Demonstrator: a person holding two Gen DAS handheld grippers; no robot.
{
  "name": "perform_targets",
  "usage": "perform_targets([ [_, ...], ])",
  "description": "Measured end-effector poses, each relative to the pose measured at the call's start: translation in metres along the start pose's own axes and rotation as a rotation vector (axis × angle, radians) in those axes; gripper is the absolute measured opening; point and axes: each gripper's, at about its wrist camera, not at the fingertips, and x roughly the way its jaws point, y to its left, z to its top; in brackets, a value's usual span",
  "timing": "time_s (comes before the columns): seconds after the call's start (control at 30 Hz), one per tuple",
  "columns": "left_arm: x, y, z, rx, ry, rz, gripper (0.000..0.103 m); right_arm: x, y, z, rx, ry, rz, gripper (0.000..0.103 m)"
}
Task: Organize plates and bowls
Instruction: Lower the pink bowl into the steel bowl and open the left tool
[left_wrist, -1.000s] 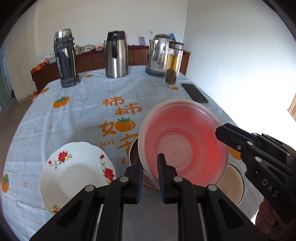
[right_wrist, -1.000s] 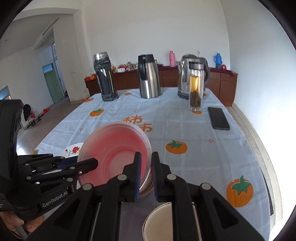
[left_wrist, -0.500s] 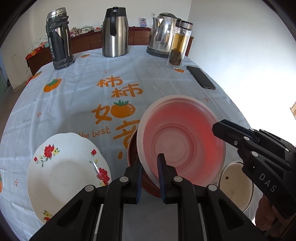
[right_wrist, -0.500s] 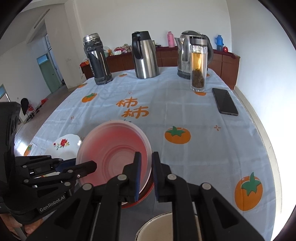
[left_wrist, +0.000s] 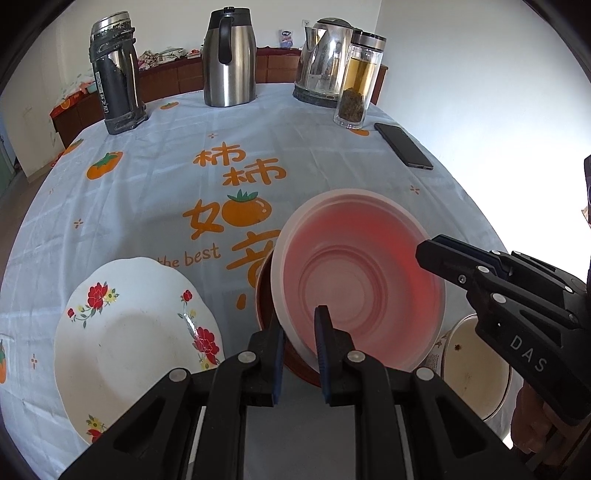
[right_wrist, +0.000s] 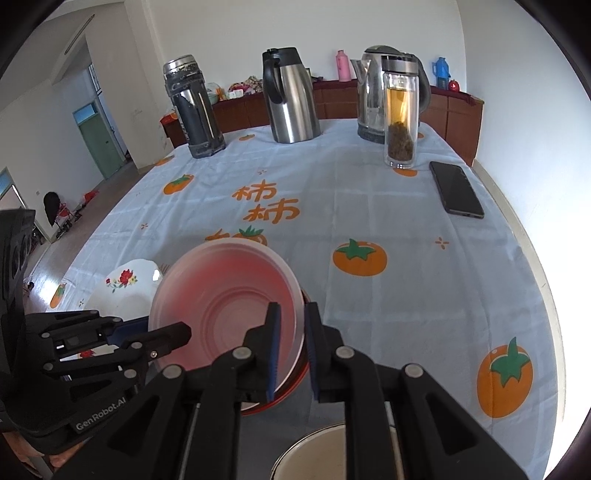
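Pink bowl (left_wrist: 358, 295) hangs tilted over a red dish (left_wrist: 266, 295) on the table (left_wrist: 147, 177), its rim caught on two sides. Left gripper (left_wrist: 299, 345) pinches the near rim, one finger inside, one outside. Right gripper (right_wrist: 291, 347) also straddles the rim on the opposite side, fingers close together w/ the wall between them. So bowl sits directly ahead of both finger pairs; neither hand is nearer. It's round, so no long axis; open side faces up & toward the left cam. Likely next: lower it into the red dish just below, nearly concentric.

White floral plate (left_wrist: 136, 339) lies left of the stack, apart. Cream bowl (left_wrist: 476, 369) sits right of it.

Writing: "DAS" on right gripper body, "GenRobot.AI" on left, "the best" plus orange Chinese chars on the cloth.
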Motion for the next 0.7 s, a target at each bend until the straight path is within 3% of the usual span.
perform_targets([
  [0.7, 0.0087, -0.0002, -0.0023, 0.001, 0.043, -0.008, 0.018, 0.0071, -0.0004, 0.0009, -0.009, 0.025, 0.01, 0.017],
])
